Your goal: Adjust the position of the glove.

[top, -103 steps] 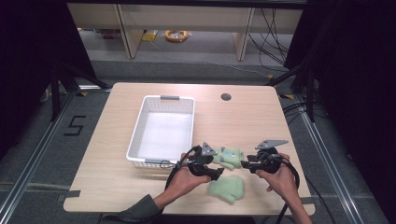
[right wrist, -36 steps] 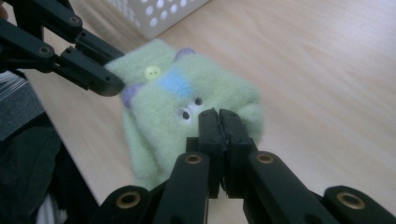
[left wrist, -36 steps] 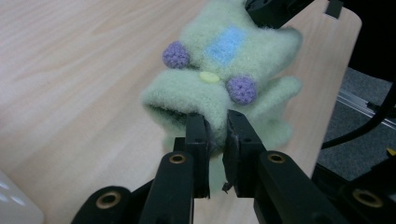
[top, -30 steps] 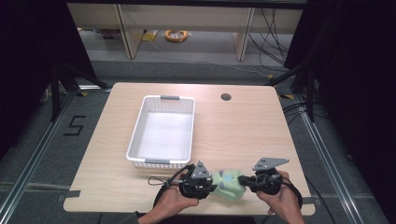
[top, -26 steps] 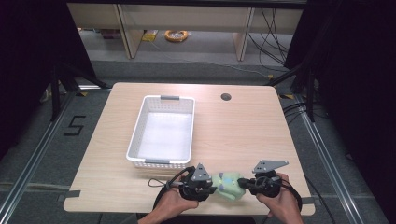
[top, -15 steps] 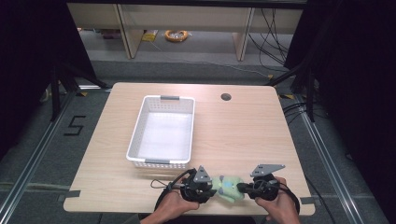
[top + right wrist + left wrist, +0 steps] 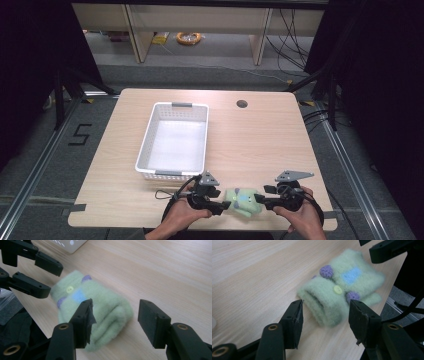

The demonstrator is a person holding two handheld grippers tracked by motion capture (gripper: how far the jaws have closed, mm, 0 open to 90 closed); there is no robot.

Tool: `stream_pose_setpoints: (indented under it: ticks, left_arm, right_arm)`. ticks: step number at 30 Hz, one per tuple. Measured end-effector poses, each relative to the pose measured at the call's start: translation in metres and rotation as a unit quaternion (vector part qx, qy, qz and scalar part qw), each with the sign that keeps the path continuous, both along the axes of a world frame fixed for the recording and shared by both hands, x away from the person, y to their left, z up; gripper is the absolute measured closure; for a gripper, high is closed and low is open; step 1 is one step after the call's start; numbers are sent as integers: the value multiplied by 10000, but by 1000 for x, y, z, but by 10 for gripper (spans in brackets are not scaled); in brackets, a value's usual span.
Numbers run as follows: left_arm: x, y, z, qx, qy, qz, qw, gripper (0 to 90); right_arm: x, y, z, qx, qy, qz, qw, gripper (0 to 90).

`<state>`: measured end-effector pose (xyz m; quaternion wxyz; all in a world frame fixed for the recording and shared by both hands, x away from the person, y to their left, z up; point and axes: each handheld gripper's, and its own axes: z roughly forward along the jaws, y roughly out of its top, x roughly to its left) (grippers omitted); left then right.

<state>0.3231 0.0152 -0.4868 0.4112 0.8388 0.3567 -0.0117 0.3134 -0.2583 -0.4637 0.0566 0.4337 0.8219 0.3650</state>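
A folded, fuzzy pale-green knitted garment (image 7: 242,201) with purple pompoms, a yellow button and a blue patch lies flat near the table's front edge. My left gripper (image 7: 223,205) is at its left end and my right gripper (image 7: 260,200) at its right end. In the left gripper view the jaws (image 7: 325,312) have just been opening and stand apart around the garment's (image 7: 342,285) folded end without pressing it. In the right gripper view the jaws (image 7: 115,312) have also just been opening, and the garment's (image 7: 105,305) rounded end lies loose between them.
A white perforated basket (image 7: 145,147) stands just behind my left hand. A round cable hole (image 7: 242,104) sits at the table's back. The table's front edge (image 7: 200,227) is right under both hands, and the wood to the right of the basket is bare.
Both grippers, shut on the garment's ends half a second ago, now have their jaws apart. The garment rests on the table. The hands have hardly moved.
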Motion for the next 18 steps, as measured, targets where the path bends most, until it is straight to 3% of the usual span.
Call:
stream_pose_setpoints:
  ticks: [2, 4, 7, 8, 11, 12, 13, 16, 18]
  left_arm:
    - [3, -3, -4, -20, 155, 44, 9999, 423]
    - [7, -6, -8, -51, 150, -65, 9999, 421]
    - [7, -11, -9, 32, 281, 4, 9996, 422]
    - [8, -13, -10, 32, 315, -14, 9995, 422]
    - [11, -16, -13, 71, 327, 28, 9994, 425]
    - [13, -16, -14, 109, 316, -53, 9994, 425]
    - [12, -17, -15, 66, 383, -1, 9992, 425]
    - [12, -18, -17, 134, 414, -3, 9991, 427]
    - [11, -19, -18, 138, 332, 7, 9994, 436]
  right_arm:
    - [1, 3, -3, 116, 140, -48, 9998, 428]
    - [2, 4, -5, 141, 243, -15, 9996, 413]
    - [4, 9, -12, 240, 246, -88, 9994, 407]
    - [6, 8, -13, 81, 375, -57, 9992, 409]
    - [7, 7, -14, 31, 485, -24, 9988, 406]
    - [7, 9, -18, 171, 419, -109, 9989, 405]
    - [8, 8, -17, -28, 578, 0, 9983, 404]
    - [10, 10, -24, 6, 661, -71, 9978, 387]
    - [11, 10, -27, -34, 705, -98, 9975, 381]
